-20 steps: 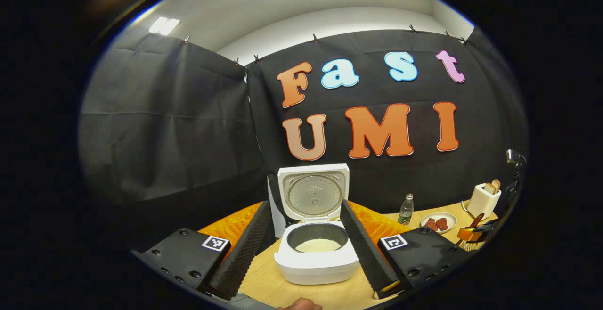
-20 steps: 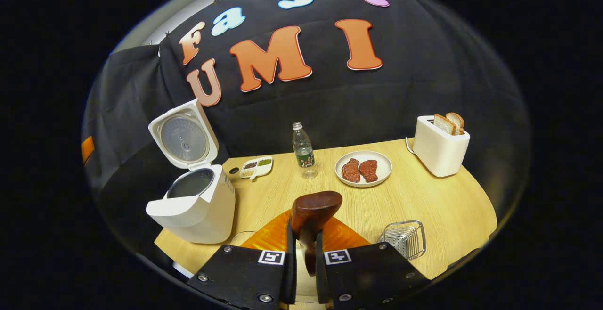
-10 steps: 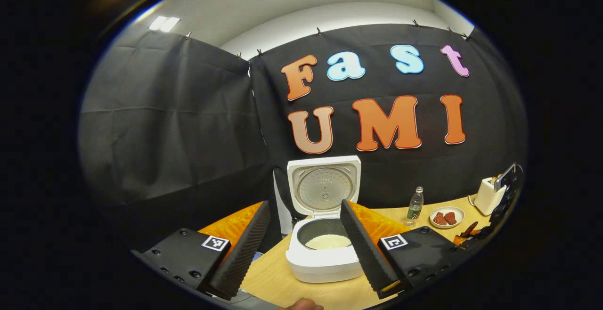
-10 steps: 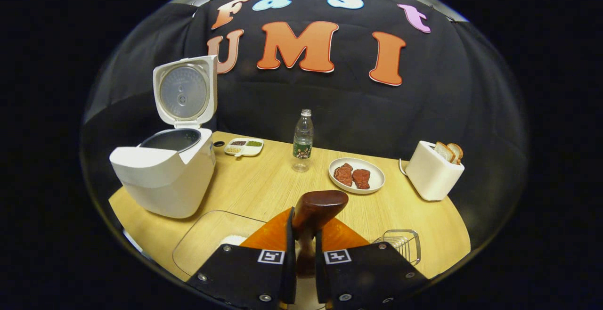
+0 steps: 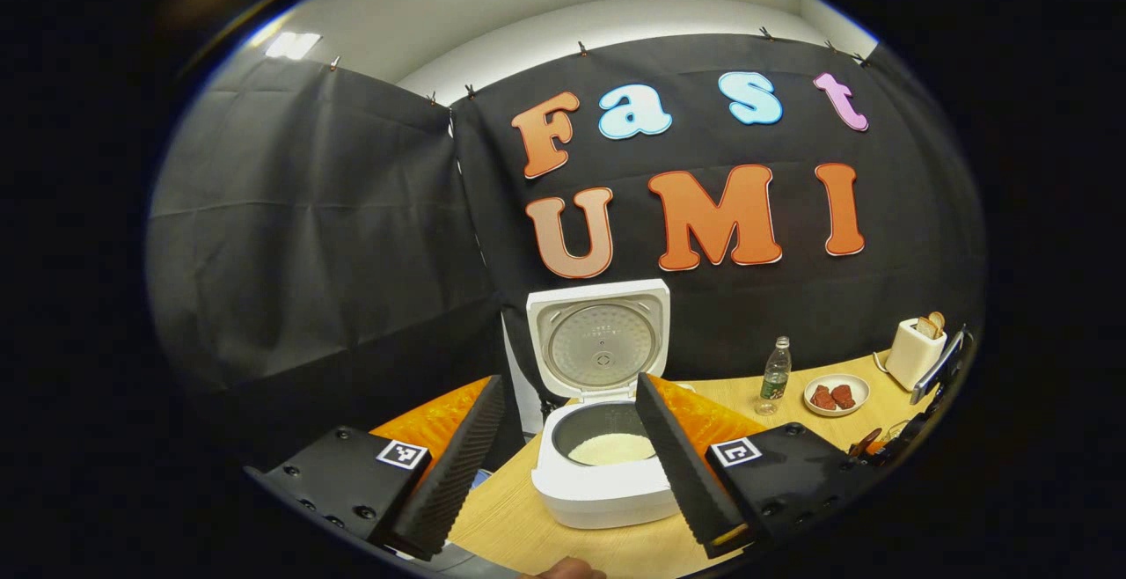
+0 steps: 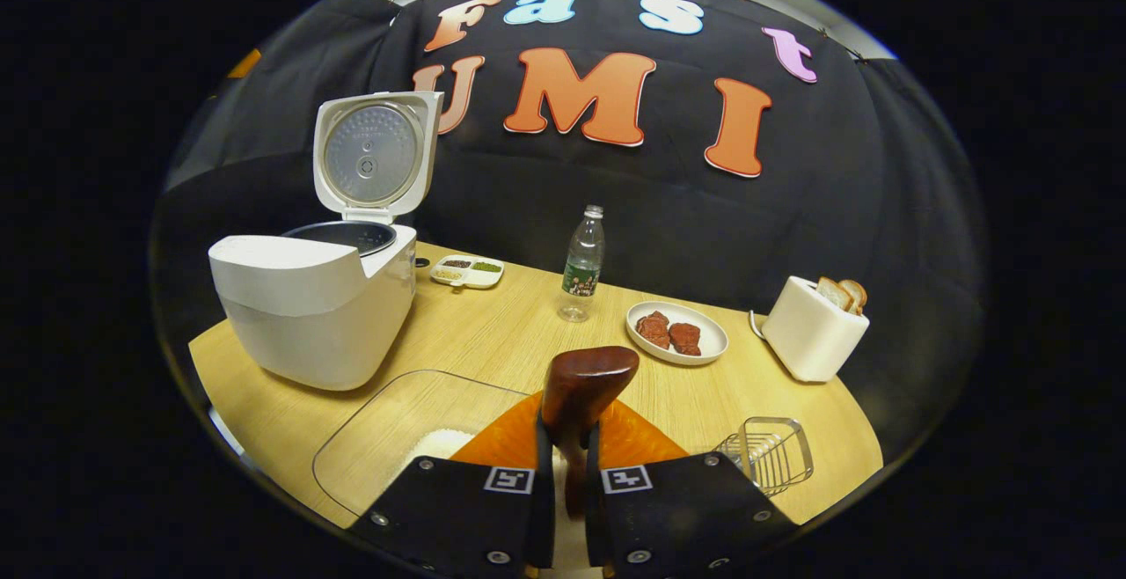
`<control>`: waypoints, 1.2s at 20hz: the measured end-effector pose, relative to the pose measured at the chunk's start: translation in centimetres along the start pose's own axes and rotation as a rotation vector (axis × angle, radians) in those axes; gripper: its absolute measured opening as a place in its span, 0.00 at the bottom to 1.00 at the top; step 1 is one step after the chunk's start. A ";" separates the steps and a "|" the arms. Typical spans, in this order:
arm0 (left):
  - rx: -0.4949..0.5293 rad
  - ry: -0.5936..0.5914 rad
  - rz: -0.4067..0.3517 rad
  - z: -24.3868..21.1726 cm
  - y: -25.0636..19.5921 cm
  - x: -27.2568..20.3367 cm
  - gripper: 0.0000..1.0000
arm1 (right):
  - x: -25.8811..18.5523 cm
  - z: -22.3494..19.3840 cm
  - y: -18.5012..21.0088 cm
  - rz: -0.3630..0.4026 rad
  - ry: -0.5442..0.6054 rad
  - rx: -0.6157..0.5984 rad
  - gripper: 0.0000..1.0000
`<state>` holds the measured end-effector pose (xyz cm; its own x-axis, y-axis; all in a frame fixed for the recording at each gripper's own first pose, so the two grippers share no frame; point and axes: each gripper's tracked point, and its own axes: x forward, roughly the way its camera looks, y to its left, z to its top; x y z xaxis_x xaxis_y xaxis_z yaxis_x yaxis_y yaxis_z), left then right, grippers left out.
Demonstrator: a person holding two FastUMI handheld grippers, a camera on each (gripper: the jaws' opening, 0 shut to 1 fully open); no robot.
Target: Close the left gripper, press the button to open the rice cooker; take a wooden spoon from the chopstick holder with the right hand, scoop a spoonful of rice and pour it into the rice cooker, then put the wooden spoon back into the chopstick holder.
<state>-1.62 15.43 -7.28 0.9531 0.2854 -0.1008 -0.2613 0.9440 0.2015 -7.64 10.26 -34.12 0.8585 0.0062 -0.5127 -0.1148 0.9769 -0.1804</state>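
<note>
Rice cooker (image 6: 317, 297) stands open on the worktop (image 6: 493, 341), rice already inside. Right gripper (image 6: 567, 482) jaws clamp the wooden spoon (image 6: 585, 381), which has swung away from the cooker toward the wire chopstick holder (image 6: 767, 454), so returning it comes next; left gripper (image 5: 563, 465) jaws gape apart.

Bright overhead light, sharp focus, strong fisheye bending at edges.

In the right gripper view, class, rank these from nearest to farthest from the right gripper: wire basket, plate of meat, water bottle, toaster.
1. Wire basket: just right of the right gripper, which is shut on the wooden spoon.
2. Plate of meat: ahead, slightly right.
3. Water bottle and toaster: too close to call; bottle ahead, toaster far right.
</note>
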 end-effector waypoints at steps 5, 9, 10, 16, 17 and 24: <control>0.000 0.015 -0.005 -0.6 0.3 0.1 0.96 | -0.3 0.2 1.4 0.015 0.000 0.079 0.14; 0.000 0.041 -0.007 -1.8 0.7 0.0 1.00 | -0.3 0.6 3.6 0.073 0.042 0.203 0.14; 0.000 0.047 -0.005 -1.9 1.0 0.1 1.00 | -0.3 0.6 4.2 0.086 0.058 0.240 0.13; -0.004 0.058 -0.003 -2.3 2.1 0.3 1.00 | 0.0 0.6 6.1 0.140 0.141 0.425 0.14; -0.003 0.059 -0.003 -2.5 2.3 0.2 1.00 | 0.2 0.5 5.9 0.142 0.156 0.463 0.13; 0.004 0.061 -0.006 -2.5 2.6 0.3 1.00 | 1.4 -0.4 4.6 0.232 0.253 0.689 0.13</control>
<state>-2.44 18.37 -9.27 0.9436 0.2891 -0.1615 -0.2546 0.9451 0.2049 -7.19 14.68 -36.02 0.7002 0.2587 -0.6654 0.1306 0.8698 0.4757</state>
